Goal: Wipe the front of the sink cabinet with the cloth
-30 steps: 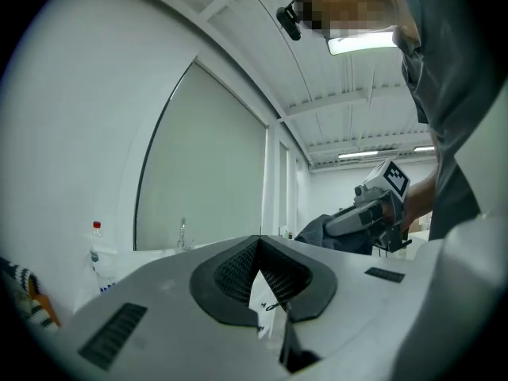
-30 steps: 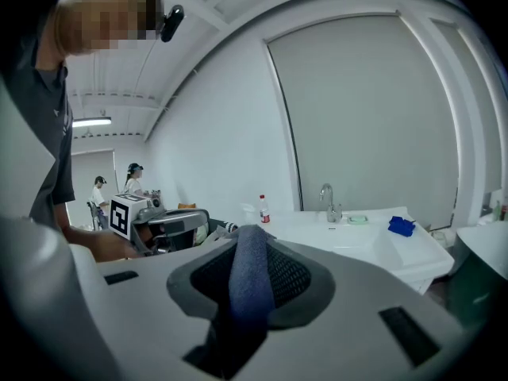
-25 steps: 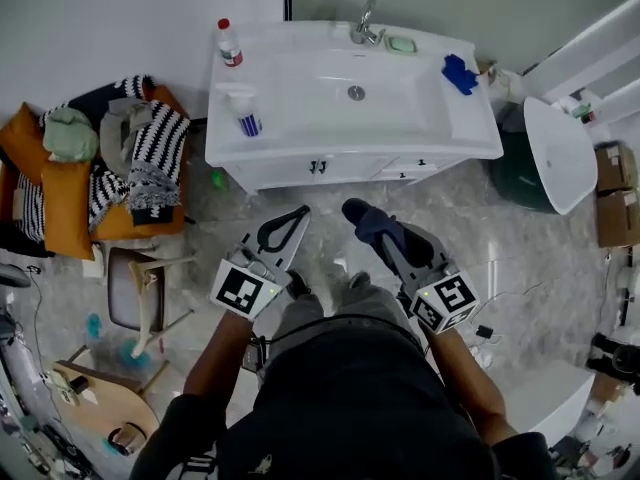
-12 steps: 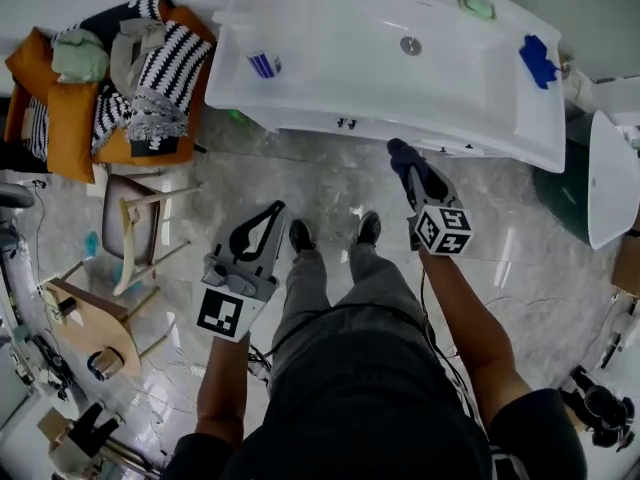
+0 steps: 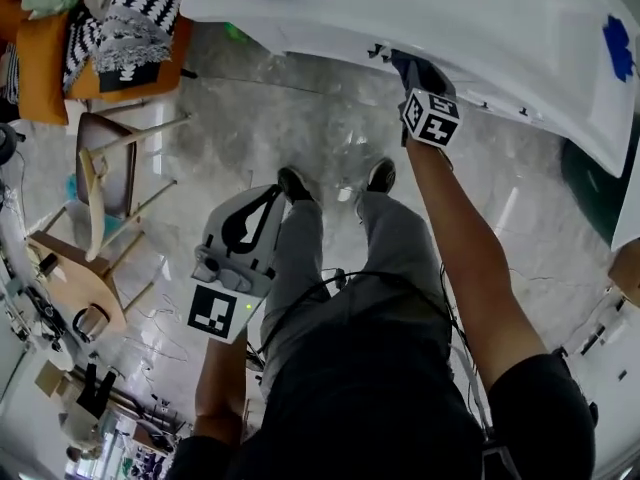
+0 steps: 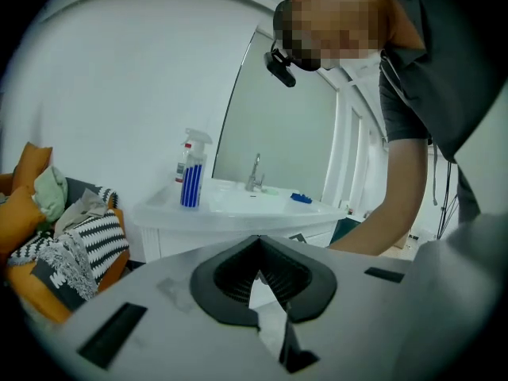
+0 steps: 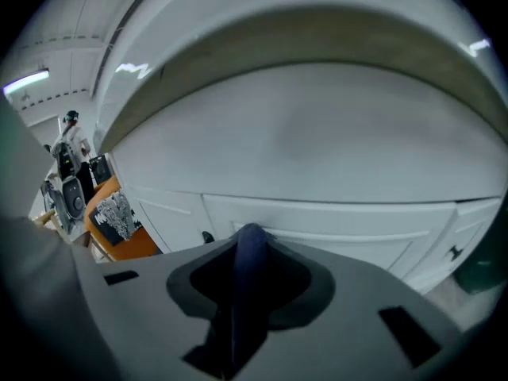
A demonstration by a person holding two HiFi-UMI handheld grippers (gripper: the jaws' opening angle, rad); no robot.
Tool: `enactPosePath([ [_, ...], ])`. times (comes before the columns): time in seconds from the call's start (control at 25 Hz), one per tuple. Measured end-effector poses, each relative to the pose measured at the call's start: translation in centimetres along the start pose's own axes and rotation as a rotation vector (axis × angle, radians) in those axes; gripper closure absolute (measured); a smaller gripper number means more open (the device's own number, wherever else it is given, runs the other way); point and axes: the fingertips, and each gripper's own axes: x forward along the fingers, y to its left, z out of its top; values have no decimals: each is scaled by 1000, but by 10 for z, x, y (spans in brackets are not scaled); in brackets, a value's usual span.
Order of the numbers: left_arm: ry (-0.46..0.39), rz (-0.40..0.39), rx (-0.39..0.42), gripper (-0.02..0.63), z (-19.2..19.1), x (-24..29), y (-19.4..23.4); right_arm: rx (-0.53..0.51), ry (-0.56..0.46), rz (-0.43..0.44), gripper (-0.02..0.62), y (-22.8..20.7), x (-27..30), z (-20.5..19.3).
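The white sink cabinet (image 5: 330, 30) runs along the top of the head view, with small dark handles (image 5: 378, 53) on its front. My right gripper (image 5: 410, 68) reaches under the countertop edge and is shut on a dark blue cloth (image 5: 404, 64). In the right gripper view the cloth (image 7: 250, 252) sticks up between the jaws, right at the panelled cabinet front (image 7: 333, 221); I cannot tell whether they touch. My left gripper (image 5: 272, 192) hangs back over the floor beside the person's left leg, shut and empty; its view shows its closed jaws (image 6: 258, 243) facing the sink (image 6: 238, 203).
A spray bottle (image 6: 190, 177), a tap (image 6: 255, 173) and a blue object (image 5: 618, 48) are on the sink top. Left of the cabinet is an orange seat piled with clothes (image 5: 90, 28), then a wooden chair (image 5: 100, 178). A dark green bin (image 5: 595, 188) stands at right.
My right gripper has carried the cloth forward and up to the cabinet front. The left gripper has dropped back beside the leg. The head view has tilted down toward the floor.
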Motion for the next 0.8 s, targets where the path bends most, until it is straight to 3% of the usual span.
enactPosePath([
  [0.12, 6, 0, -14, 601, -18, 4, 15, 53, -25, 6, 505, 16, 19, -5],
  [0.2, -14, -9, -32, 601, -19, 8, 18, 102, -43, -39, 505, -2, 19, -6],
  [0.44, -47, -46, -46, 601, -18, 13, 15, 153, -29, -325, 505, -146, -33, -19],
  [0.52, -46, -41, -62, 601, -22, 12, 19, 129, -26, -366, 505, -159, -39, -18],
  [0.64, -27, -44, -78, 601, -32, 12, 20, 107, -27, -308, 505, -117, -13, -21],
  [0.8, -15, -56, -65, 601, -33, 14, 16, 149, -22, -128, 505, -29, 33, -27],
])
